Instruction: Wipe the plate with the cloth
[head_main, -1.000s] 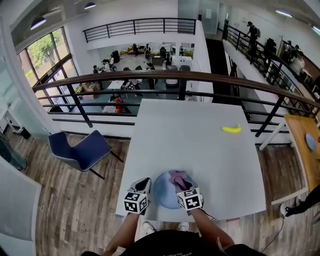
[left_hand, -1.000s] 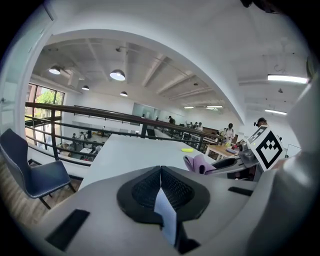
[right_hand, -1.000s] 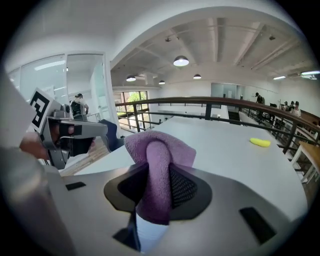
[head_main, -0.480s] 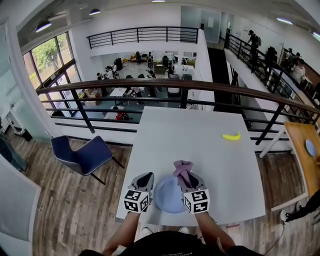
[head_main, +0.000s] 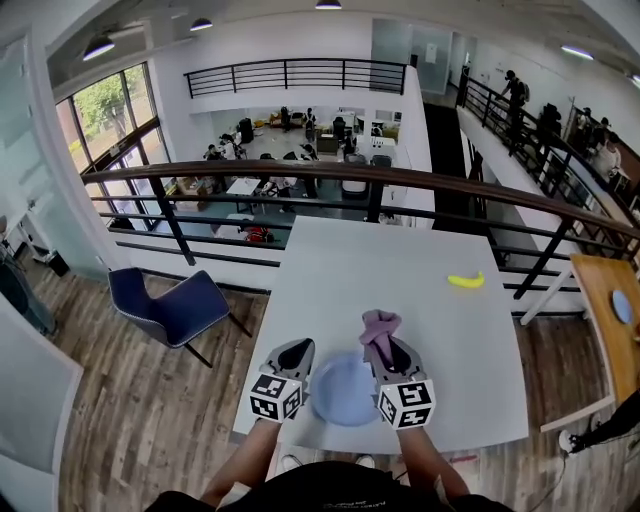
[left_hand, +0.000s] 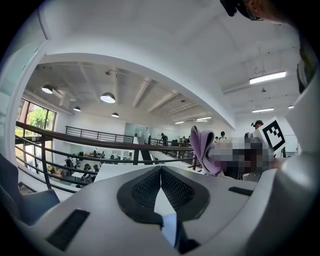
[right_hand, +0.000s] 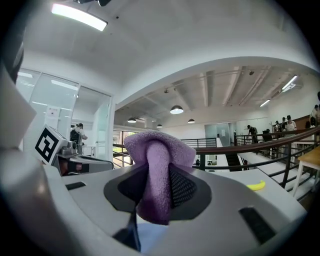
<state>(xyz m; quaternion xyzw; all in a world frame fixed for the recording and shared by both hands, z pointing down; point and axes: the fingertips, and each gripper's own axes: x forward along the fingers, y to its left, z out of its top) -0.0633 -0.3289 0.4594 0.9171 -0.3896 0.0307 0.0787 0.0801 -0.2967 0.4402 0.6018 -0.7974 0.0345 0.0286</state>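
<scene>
Your L gripper (head_main: 297, 352): jaws together, nothing between. Your R gripper (head_main: 385, 355): jaws clamped on purple cloth (head_main: 378, 326). Both side by side, pointing fwd.

We find the plate (head_main: 343, 392) on the table (head_main: 400, 265), at its near edge, between the left gripper (head_main: 298, 350) and the right gripper (head_main: 386, 348). The cloth (head_main: 378, 325) sits in the right gripper's jaws. The banana (head_main: 465, 281) lies far right, and the chair (head_main: 170, 305) stands left of the table.

No word, number or brand can be read anywhere. The only printed marks are black-and-white square patterns on the marker cube (head_main: 274, 397) of the left gripper (head_main: 298, 350) and that of the right gripper (head_main: 388, 352) — no letters on either.
</scene>
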